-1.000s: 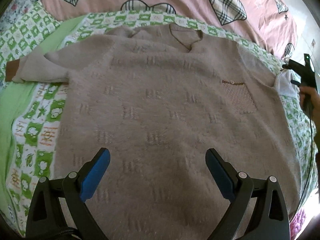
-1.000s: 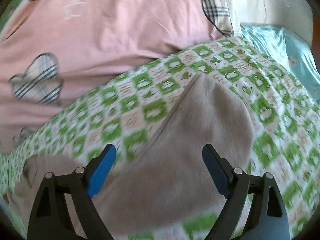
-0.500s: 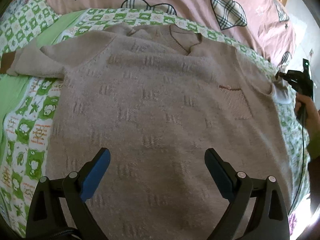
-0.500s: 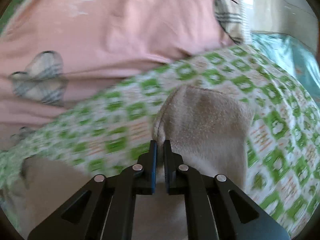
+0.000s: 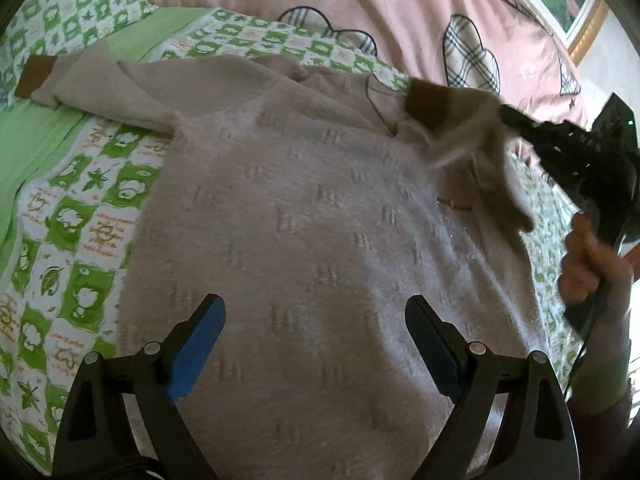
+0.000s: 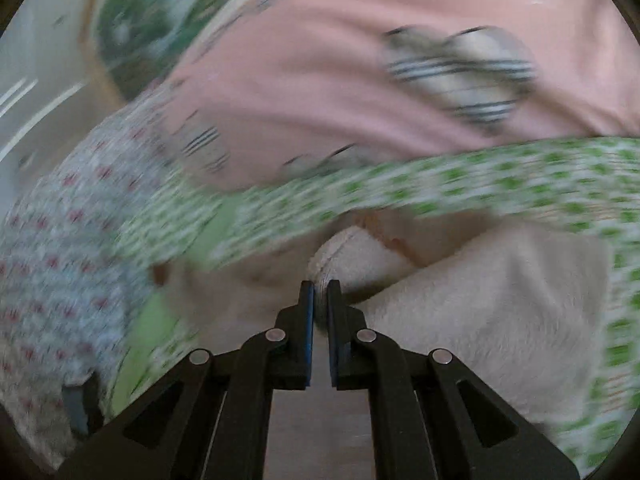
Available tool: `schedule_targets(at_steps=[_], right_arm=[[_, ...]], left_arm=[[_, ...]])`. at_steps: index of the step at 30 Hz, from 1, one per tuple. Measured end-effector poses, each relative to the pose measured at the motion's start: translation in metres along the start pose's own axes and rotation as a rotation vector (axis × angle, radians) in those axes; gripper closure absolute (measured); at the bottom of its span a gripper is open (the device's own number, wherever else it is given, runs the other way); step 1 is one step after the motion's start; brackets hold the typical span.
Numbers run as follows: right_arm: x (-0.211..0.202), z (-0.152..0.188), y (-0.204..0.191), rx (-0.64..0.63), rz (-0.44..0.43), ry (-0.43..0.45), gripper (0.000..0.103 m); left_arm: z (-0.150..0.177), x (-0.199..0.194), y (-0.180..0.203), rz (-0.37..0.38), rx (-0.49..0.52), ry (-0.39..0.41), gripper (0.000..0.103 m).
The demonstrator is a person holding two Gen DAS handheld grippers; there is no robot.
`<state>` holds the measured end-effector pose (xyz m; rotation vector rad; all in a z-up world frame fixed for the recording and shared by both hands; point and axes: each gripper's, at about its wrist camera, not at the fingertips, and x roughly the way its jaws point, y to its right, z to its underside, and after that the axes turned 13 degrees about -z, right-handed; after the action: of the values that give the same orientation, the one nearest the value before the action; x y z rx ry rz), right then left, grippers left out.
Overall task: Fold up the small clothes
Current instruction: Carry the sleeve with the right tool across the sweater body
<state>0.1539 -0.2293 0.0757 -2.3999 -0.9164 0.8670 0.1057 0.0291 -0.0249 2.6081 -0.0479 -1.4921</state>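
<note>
A beige knit sweater (image 5: 312,232) lies face up on the bed, its left sleeve with a brown cuff (image 5: 36,76) spread out at the upper left. My left gripper (image 5: 316,344) is open and empty, hovering above the sweater's lower part. My right gripper (image 6: 319,292) is shut on the sweater's right sleeve (image 6: 460,300). In the left wrist view the right gripper (image 5: 504,114) holds that sleeve (image 5: 452,120) lifted over the sweater's right shoulder, brown cuff leading. The right wrist view is motion-blurred.
The sweater rests on a green and white patterned sheet (image 5: 72,208). A pink quilt with plaid hearts (image 5: 360,4) lies behind it. A framed picture (image 5: 576,20) hangs at the upper right. A floral pillow (image 6: 60,248) shows at the left of the right wrist view.
My right gripper closed on the right sleeve, then lifted it and swung it leftward over the sweater's body. My left gripper stayed open and drifted slightly over the hem.
</note>
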Motion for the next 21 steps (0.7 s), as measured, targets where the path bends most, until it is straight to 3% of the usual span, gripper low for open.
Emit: schedule_targets(at_steps=[2,9,12,13,19,21], right_arm=[[0.027,0.015,-0.013,-0.017,-0.051,-0.064,0.096],[0.073,0.058,-0.009,0.003,-0.076,-0.248,0.096],[0.075,0.074,-0.008,0.016,-0.093,-0.306,0.093],[0.074,0.077,-0.006,0.016,-0.083,-0.322,0.085],[0.036,0.08,0.009,0.018,-0.05,-0.28,0.061],[0.022,0.076,0.014,0.018,-0.018,-0.243,0.06]], left_arm=[[-0.001,-0.003,-0.008,0.01,-0.015,0.007,0.011],[-0.012,-0.001,-0.026,0.073,-0.073,0.01,0.011],[-0.024,0.009,-0.025,0.111,-0.085,0.0,0.011],[-0.03,0.013,-0.023,0.127,-0.088,-0.004,0.011],[-0.083,0.054,0.001,0.26,-0.096,-0.064,0.011],[-0.103,0.075,0.016,0.308,-0.082,-0.101,0.011]])
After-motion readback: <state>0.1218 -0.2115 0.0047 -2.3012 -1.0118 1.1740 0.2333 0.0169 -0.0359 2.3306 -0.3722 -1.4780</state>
